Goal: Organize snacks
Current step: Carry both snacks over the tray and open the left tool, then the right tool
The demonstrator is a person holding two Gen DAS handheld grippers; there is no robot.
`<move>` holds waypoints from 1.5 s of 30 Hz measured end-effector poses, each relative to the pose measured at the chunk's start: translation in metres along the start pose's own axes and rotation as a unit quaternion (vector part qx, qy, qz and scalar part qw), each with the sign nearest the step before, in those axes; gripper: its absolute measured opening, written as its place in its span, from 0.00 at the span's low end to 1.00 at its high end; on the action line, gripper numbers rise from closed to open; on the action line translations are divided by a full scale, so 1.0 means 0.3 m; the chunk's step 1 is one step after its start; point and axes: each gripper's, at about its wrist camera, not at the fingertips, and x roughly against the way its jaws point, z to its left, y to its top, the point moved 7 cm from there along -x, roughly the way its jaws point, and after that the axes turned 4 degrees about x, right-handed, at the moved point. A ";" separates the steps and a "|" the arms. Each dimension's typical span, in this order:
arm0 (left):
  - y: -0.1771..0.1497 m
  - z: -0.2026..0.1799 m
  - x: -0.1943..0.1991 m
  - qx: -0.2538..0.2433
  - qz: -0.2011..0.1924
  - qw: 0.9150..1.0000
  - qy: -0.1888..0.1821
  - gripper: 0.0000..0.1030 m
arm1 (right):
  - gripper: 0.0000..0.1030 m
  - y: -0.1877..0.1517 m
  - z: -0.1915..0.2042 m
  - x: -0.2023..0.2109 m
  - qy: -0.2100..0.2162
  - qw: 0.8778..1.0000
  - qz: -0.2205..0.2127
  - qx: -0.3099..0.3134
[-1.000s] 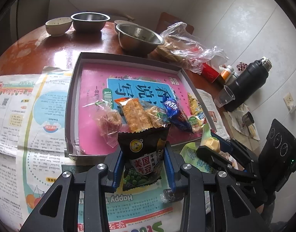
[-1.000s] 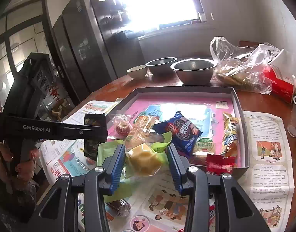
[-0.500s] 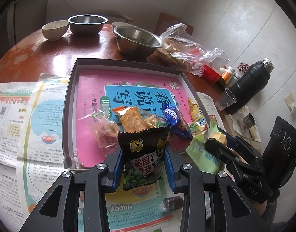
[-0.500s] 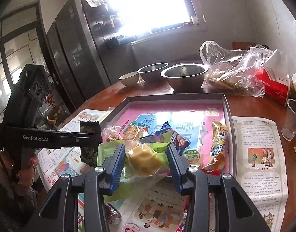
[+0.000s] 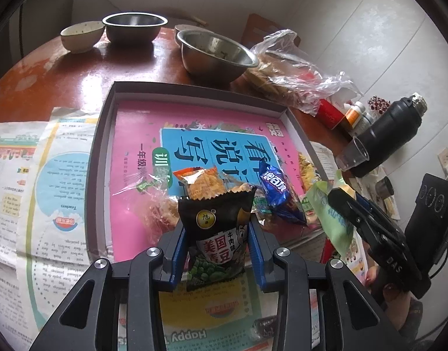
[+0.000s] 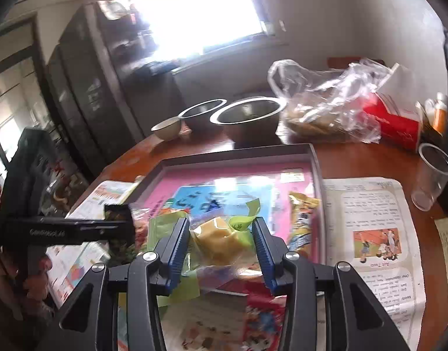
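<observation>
My table [image 5: 63, 82] is round, reddish-brown wood with a glossy top. At its far side stand a small pale bowl [image 5: 82, 35] and two steel bowls [image 5: 133, 26] [image 5: 215, 52], the nearer one just beside a crumpled clear plastic bag [image 5: 288, 67]. A shallow grey tray [image 5: 102, 134] sits mid-table, with printed newspaper sheets [image 5: 28, 190] spread on either side of it and under its near edge. Off to my right stand a red carton [image 6: 396, 122], a clear plastic cup [image 6: 434, 175] and a black flask [image 5: 390, 131] (some small bottles are behind the cup, too small to read).
</observation>
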 end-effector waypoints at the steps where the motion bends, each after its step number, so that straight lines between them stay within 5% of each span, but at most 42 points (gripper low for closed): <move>1: 0.003 0.001 -0.006 0.001 0.001 1.000 0.000 0.37 | 0.43 0.000 -0.012 -0.006 -0.005 1.000 0.001 -0.004; 32: 0.037 0.010 -0.008 0.004 -0.008 1.000 0.006 0.38 | 0.50 -0.010 -0.097 -0.039 -0.030 0.998 0.009 -0.049; 45: 0.015 -0.017 0.043 -0.009 -0.019 1.000 0.013 0.54 | 0.56 0.013 -0.082 0.020 -0.037 0.998 -0.014 -0.043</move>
